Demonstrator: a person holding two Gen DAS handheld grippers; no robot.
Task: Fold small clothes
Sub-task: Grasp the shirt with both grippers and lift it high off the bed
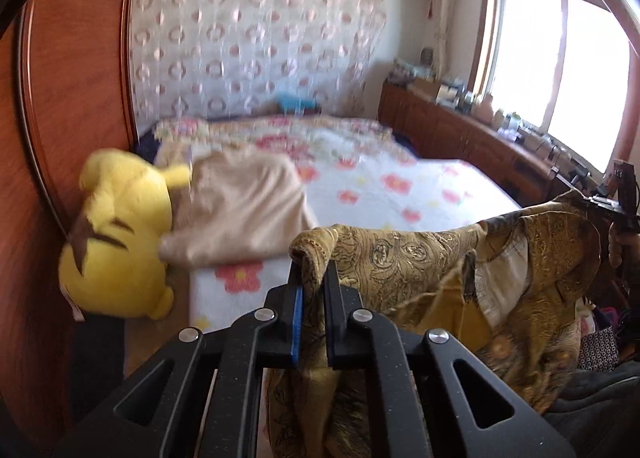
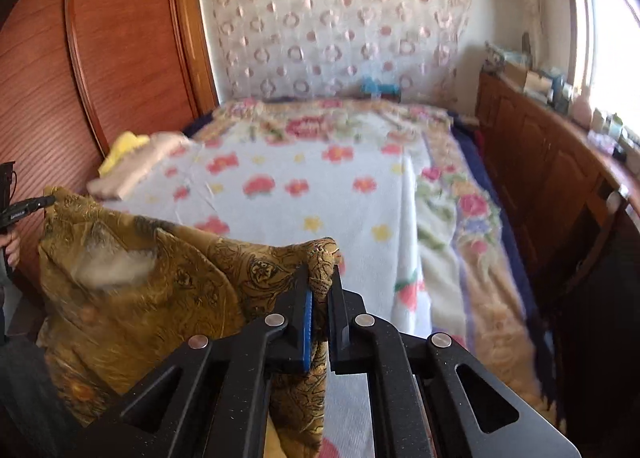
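Note:
A small gold garment point(image 1: 420, 258) with a dark paisley print hangs stretched between my two grippers above the near end of the bed. My left gripper point(image 1: 314, 270) is shut on one bunched corner of it. The rest of the cloth drapes down past its fingers. In the right wrist view my right gripper point(image 2: 322, 274) is shut on the other corner of the gold garment point(image 2: 140, 266). The left gripper point(image 2: 40, 203) shows at that view's far left edge, pinching the cloth. The right gripper point(image 1: 596, 200) shows at the far right of the left wrist view.
The bed point(image 2: 320, 194) carries a white blanket with red flowers. A yellow plush toy point(image 1: 116, 234) and a folded beige cloth point(image 1: 240, 206) lie at its left side against a wooden wardrobe point(image 1: 72, 98). A cluttered wooden sideboard point(image 2: 540, 162) runs under the window on the right.

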